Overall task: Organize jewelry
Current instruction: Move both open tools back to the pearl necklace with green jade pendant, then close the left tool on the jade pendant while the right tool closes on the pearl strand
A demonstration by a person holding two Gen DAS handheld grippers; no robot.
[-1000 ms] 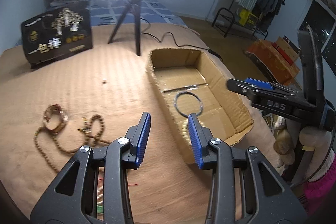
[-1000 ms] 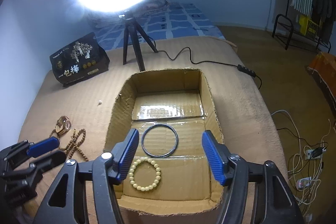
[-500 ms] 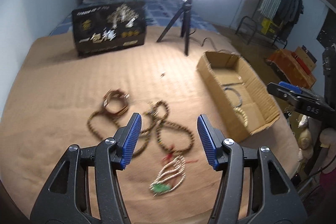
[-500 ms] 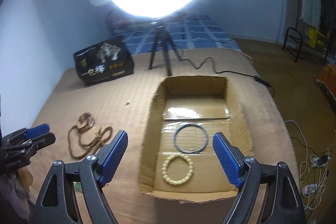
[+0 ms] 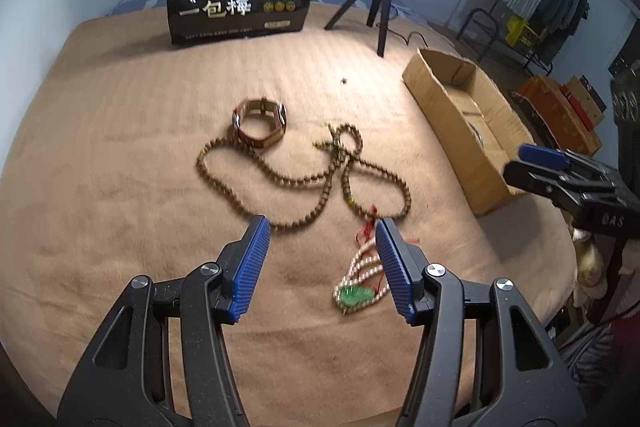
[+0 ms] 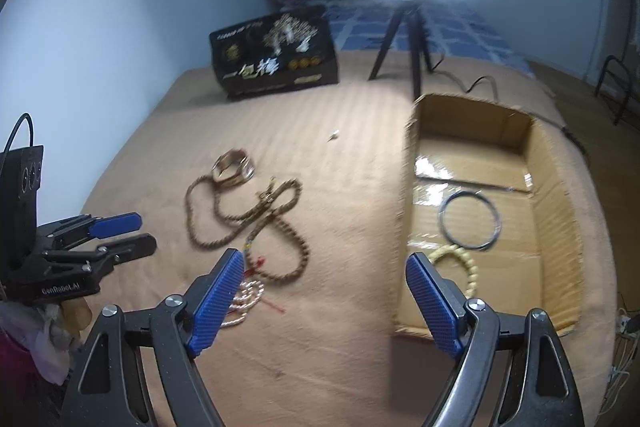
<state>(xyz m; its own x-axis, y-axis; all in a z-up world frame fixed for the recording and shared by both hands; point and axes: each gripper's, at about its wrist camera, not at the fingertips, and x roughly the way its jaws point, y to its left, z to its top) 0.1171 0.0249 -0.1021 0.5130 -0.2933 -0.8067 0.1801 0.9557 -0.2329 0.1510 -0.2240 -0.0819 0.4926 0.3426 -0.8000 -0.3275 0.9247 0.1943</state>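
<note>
Beads [image 5: 304, 183] lie loose on the bed [image 5: 120, 155], probably next for the box [image 6: 556, 227]; both grippers' jaws stand wide, empty.

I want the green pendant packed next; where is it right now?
In the left wrist view the green pendant lies on the tan blanket, on its pale cord beside the left gripper's right finger, nearer the camera than the brown bead necklace.
</note>
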